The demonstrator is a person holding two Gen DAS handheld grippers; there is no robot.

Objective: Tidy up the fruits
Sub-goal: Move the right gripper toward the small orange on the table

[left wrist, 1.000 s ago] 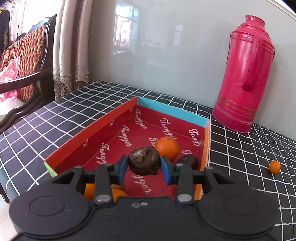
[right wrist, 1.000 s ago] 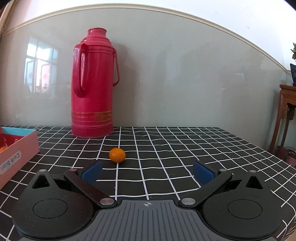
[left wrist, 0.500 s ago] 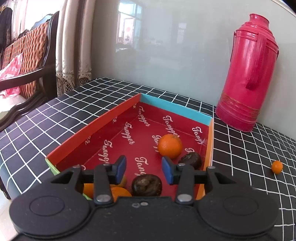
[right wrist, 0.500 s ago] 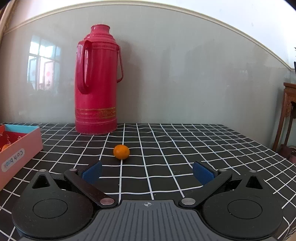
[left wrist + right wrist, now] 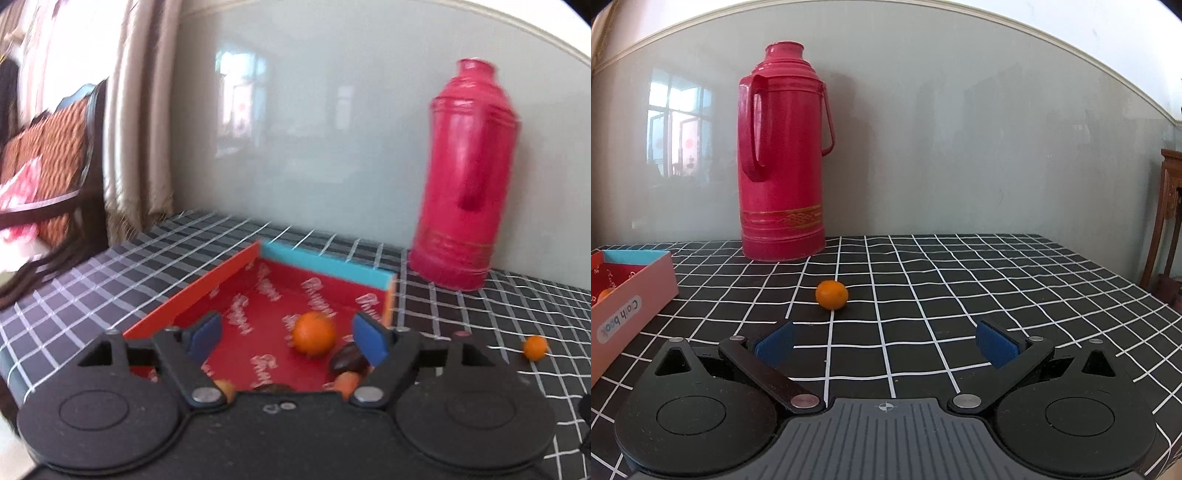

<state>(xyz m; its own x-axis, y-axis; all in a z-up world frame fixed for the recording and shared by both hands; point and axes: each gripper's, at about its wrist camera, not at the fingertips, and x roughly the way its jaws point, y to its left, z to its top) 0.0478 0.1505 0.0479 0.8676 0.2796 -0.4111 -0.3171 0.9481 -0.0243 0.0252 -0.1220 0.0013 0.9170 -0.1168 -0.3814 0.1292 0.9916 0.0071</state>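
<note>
Small orange (image 5: 831, 294) alone on the checked table (image 5: 960, 280), at 12 o'clock of the right gripper (image 5: 884, 345), jaws spread wide and empty. Red thermos (image 5: 783, 166) behind it at 11 o'clock. Left gripper (image 5: 286, 338) over the red box (image 5: 325, 260), jaws apart, nothing held; larger orange (image 5: 314, 333) and dark fruit (image 5: 349, 362) inside.

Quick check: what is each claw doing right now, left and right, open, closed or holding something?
Left claw: open, holding nothing, above the red box.
Right claw: open, holding nothing; small orange lies on the table ahead.
</note>
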